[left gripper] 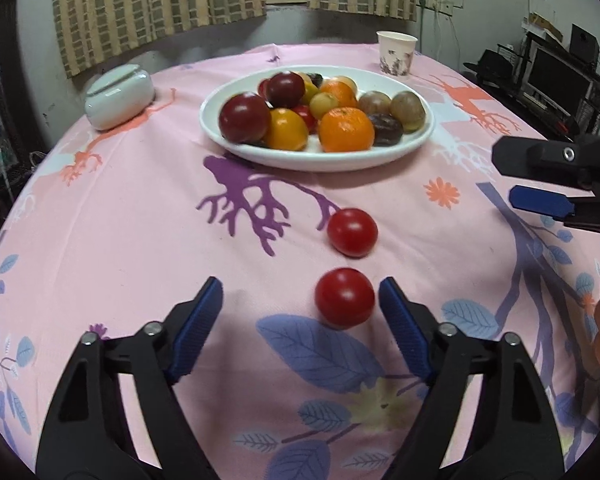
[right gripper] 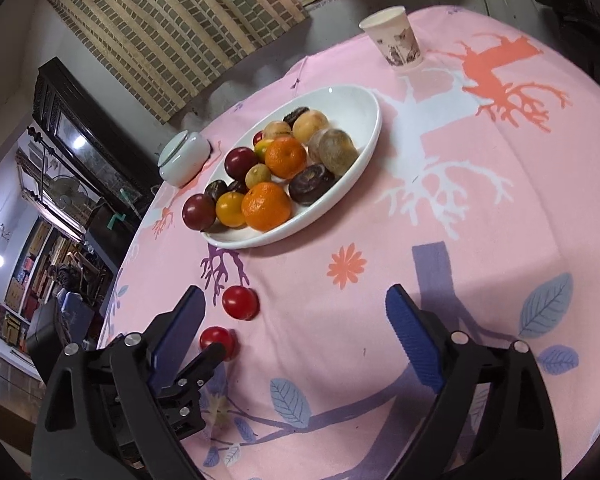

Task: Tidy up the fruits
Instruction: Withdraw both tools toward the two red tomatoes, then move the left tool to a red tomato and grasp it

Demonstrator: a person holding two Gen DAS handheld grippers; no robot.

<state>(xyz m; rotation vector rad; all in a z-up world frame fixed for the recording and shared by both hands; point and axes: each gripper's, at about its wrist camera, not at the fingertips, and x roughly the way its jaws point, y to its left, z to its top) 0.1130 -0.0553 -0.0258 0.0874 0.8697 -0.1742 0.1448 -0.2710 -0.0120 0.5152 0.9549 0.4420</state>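
A white plate (left gripper: 416, 142) (right gripper: 364, 120) holds several fruits: oranges, dark red plums, yellow and brownish ones. Two red tomatoes lie loose on the pink cloth. The near tomato (left gripper: 344, 297) (right gripper: 217, 342) sits just ahead of my left gripper (left gripper: 301, 300), close to its right finger; the jaws are wide open and empty. The far tomato (left gripper: 352, 232) (right gripper: 240, 302) lies between it and the plate. My right gripper (right gripper: 294, 310) is open and empty above the cloth, right of both tomatoes. It shows in the left wrist view (left gripper: 504, 178) at the right edge.
A paper cup (left gripper: 396, 53) (right gripper: 396, 38) stands behind the plate on the right. A white lidded box (left gripper: 118, 96) (right gripper: 183, 156) sits at the back left. Curtains and a wall lie beyond the table's far edge. The left gripper's finger (right gripper: 204, 358) shows in the right wrist view.
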